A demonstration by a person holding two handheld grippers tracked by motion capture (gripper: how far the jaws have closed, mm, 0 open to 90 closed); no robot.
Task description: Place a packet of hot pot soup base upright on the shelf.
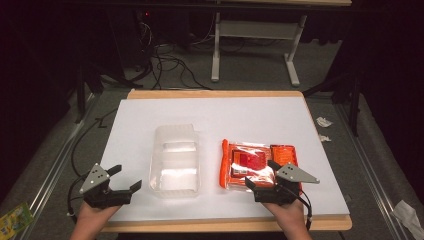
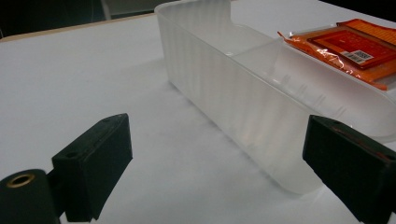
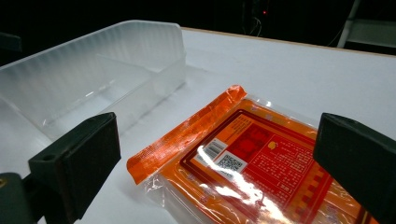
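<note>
Left gripper (image 1: 126,179) low at table's (image 1: 210,110) near-left edge, jaws spread, nothing between them, aimed toward tray (image 1: 175,160). Tray clear plastic, empty, sits left of centre, just beside gripper's tips. Orange packet (image 1: 250,162) lies flat just right of tray, apart from it. Right gripper (image 1: 261,174) hovers over packet's near end, jaws spread wide, not pinching it.

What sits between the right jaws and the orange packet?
Nothing visible. The right gripper hovers open over the near end of the packet, with only air between. The clear bin lies apart to the packet's left, bare table between them.
</note>
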